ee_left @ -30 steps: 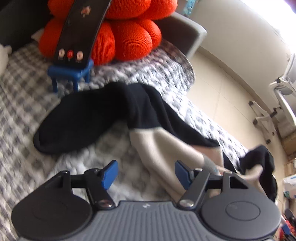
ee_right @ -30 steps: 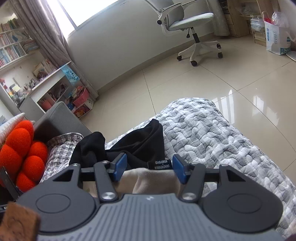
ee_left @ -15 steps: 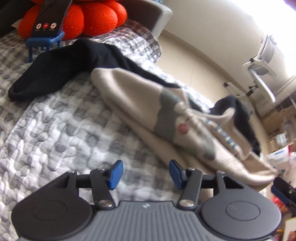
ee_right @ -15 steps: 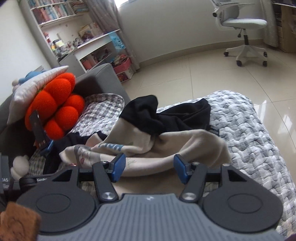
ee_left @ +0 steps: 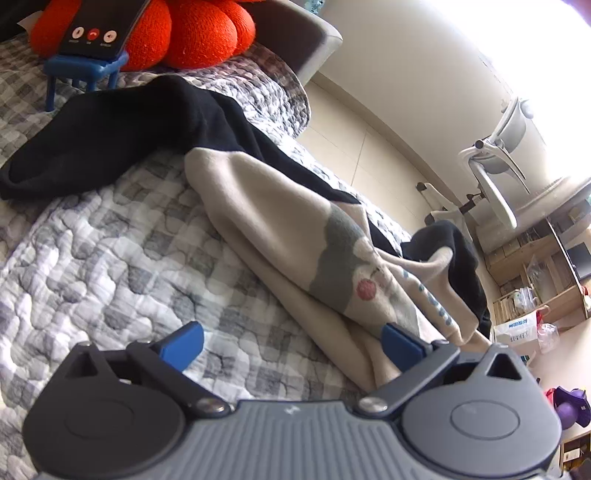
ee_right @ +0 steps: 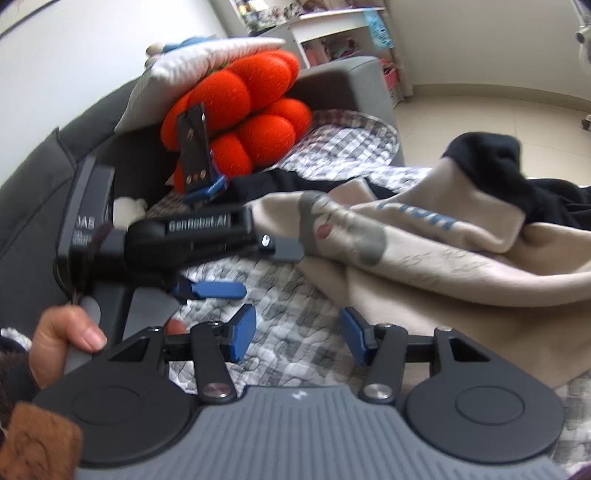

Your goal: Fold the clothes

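Note:
A beige sweatshirt with black sleeves (ee_left: 288,236) lies crumpled on the grey checked quilt (ee_left: 103,258). It carries a grey print with a red dot. It also shows in the right wrist view (ee_right: 436,254). My left gripper (ee_left: 291,347) is open and empty, low over the quilt, its right finger by the beige hem. It also shows from the side in the right wrist view (ee_right: 243,266). My right gripper (ee_right: 297,338) is open and empty above the quilt, just left of the sweatshirt's edge.
An orange cushion (ee_right: 243,107) leans on the grey sofa back (ee_right: 33,177), with a phone (ee_left: 99,29) on a small blue stand (ee_left: 85,70) before it. The tiled floor (ee_left: 354,133) and an office chair (ee_left: 498,162) lie beyond the sofa edge.
Both grippers have swung across the sofa. The right view turned left from the floor toward the cushion and the left gripper. The left gripper's jaws have spread wider.

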A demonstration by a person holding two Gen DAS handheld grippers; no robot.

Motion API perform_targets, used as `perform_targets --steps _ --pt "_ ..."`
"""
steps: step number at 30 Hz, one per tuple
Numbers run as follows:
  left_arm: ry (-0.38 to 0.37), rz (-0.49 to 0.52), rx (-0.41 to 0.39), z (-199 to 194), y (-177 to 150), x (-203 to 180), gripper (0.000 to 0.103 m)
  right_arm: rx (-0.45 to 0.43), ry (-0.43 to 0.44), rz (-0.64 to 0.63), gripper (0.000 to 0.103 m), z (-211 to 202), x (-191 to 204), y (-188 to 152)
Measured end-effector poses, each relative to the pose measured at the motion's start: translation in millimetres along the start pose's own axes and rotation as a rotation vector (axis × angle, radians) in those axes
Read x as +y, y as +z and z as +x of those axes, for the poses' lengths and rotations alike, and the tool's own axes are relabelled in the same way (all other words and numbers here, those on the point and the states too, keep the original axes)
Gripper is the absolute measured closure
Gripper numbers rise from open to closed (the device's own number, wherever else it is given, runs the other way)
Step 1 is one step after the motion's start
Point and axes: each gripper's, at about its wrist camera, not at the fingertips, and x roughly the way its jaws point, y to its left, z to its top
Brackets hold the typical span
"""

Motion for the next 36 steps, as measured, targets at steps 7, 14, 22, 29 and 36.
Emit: perform_targets --steps 7,14,22,29,36 --pt "-0.017 -0.041 0.007 1.4 2.3 5.6 0.001 0.039 -0.071 -0.041 0.047 28.2 7.6 -3.0" --pt "-0.014 -0.011 0.034 1.5 1.6 1.5 0.001 0.047 -0.149 -0.05 0.053 36.9 -1.9 -5.4" --pt "-0.07 0.006 0.089 5.2 3.1 0.6 0.001 0.026 -0.256 -0.137 0.061 39.9 -3.9 -5.1" --pt "-0.08 -0.002 0.107 8.3 2.0 0.4 0.001 0.006 -0.369 -0.238 0.061 57.0 0.9 -2.6" --pt "-0.094 -0.024 0.112 9.4 4.4 3.7 0.001 0.007 -0.358 -0.236 0.096 64.8 2.8 -0.5"
